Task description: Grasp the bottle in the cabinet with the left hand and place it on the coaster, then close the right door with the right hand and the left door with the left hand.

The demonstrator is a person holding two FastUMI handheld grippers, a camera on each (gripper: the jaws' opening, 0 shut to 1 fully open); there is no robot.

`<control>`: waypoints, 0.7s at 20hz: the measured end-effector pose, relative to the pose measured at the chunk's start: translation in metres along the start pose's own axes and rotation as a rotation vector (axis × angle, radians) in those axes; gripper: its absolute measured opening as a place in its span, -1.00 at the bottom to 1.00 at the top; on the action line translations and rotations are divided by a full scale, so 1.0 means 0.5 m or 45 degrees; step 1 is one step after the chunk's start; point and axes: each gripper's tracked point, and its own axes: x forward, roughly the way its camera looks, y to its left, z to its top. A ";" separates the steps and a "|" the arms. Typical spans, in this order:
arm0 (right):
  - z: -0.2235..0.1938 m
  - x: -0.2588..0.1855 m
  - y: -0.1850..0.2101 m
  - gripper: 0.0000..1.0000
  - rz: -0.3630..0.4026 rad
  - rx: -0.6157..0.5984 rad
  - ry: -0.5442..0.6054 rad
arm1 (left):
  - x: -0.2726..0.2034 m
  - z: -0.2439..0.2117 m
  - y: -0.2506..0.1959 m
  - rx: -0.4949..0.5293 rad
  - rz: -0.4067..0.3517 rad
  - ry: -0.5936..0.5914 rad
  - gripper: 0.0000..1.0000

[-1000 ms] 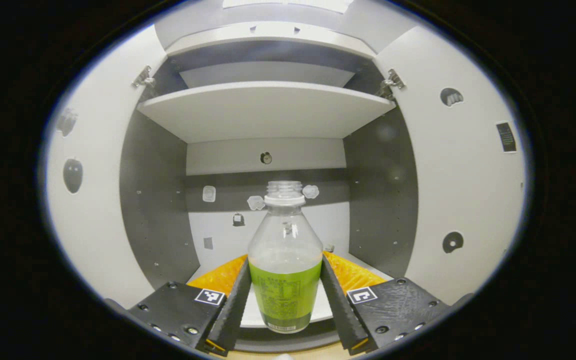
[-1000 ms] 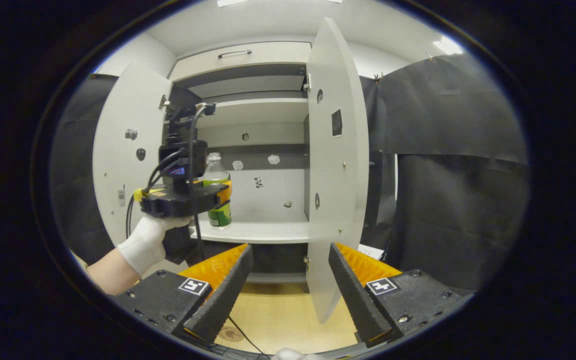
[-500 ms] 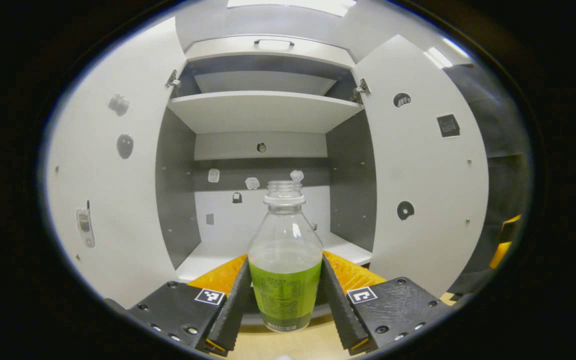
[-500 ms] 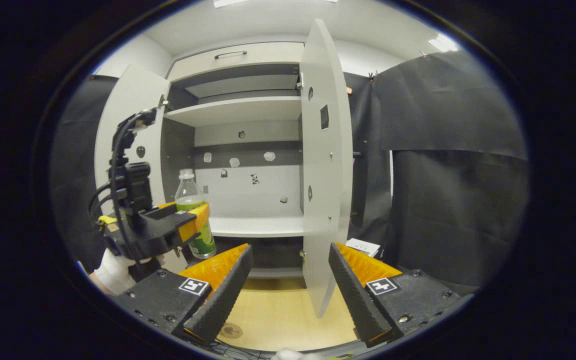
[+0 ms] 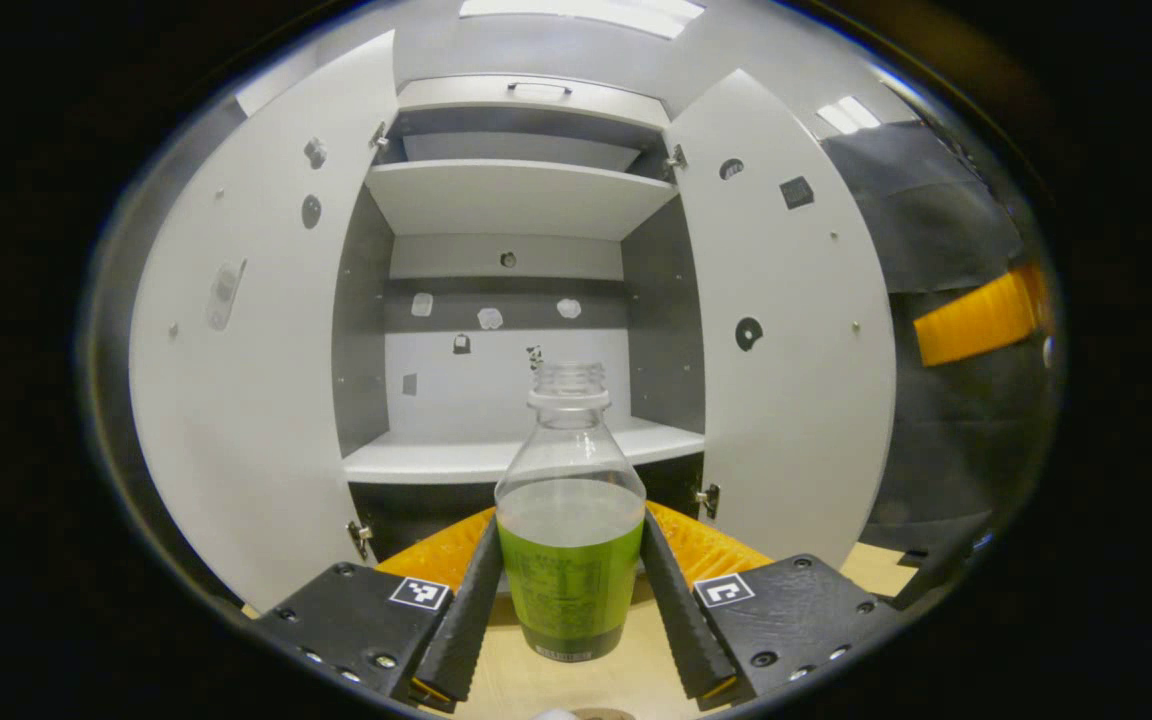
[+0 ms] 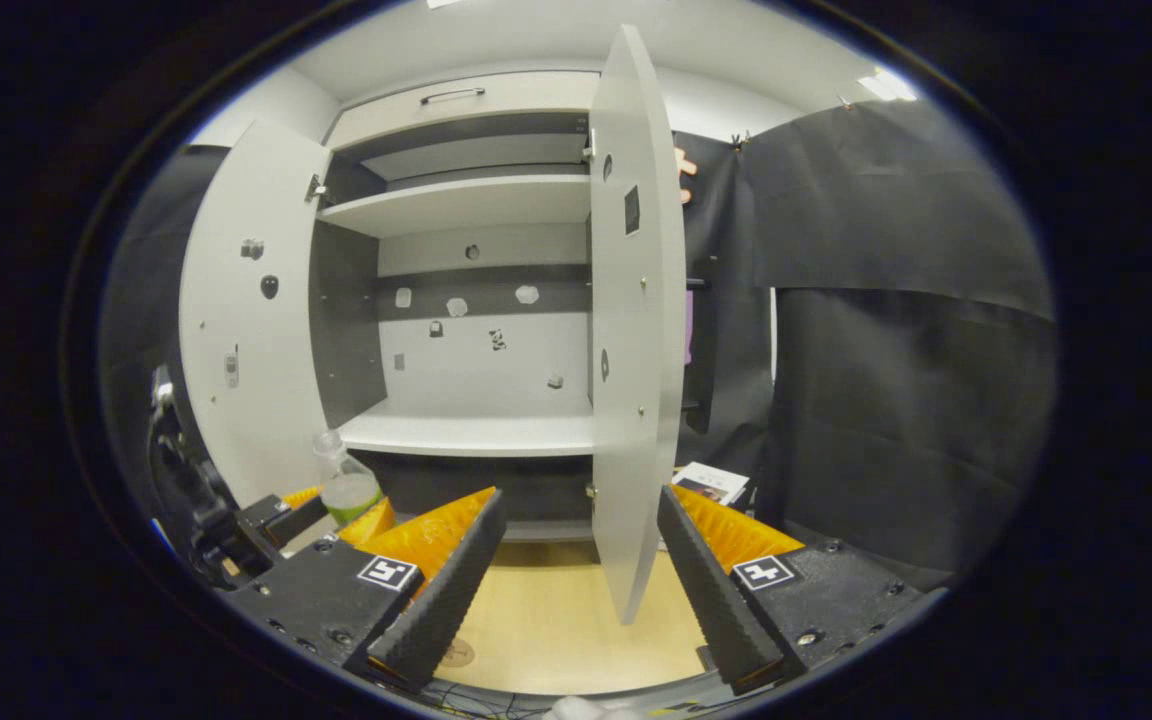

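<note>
A clear bottle [image 5: 570, 520] with a green label and no cap stands upright between my left gripper's [image 5: 570, 590] fingers, which press on both its sides. It hangs in front of the open cabinet, outside the lower shelf [image 5: 496, 455] and above the wooden table [image 5: 626, 665]. In the right gripper view the left gripper [image 6: 341, 512] and bottle [image 6: 338, 470] sit low at the left. My right gripper [image 6: 576, 560] is open and holds nothing; the right door [image 6: 636, 330] stands edge-on just beyond it. A small round coaster [image 6: 456, 655] lies on the table by its left finger.
Both cabinet doors stand wide open: the left door [image 5: 236, 350] and the right door [image 5: 786, 330]. The upper shelf [image 5: 516, 195] is bare. A booklet [image 6: 706, 482] lies on the table right of the cabinet. Black cloth [image 6: 896, 350] hangs to the right.
My left gripper has drawn back out of the cabinet and come down with the bottle held in it. The right gripper has stayed open and nearly still.
</note>
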 end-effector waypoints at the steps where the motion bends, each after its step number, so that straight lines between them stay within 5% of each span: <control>1: -0.005 0.002 0.000 0.99 0.001 -0.003 0.013 | -0.009 -0.025 -0.005 -0.010 -0.015 0.007 0.55; 6: -0.019 0.015 0.000 0.99 0.014 -0.037 0.064 | -0.049 -0.155 -0.030 -0.013 -0.092 0.007 0.56; 7: -0.017 0.018 0.000 0.99 0.013 -0.041 0.070 | -0.057 -0.187 -0.033 -0.006 -0.107 0.019 0.41; 14: -0.035 0.031 0.004 1.00 0.000 -0.076 0.130 | -0.084 -0.341 -0.045 -0.043 -0.159 0.082 0.56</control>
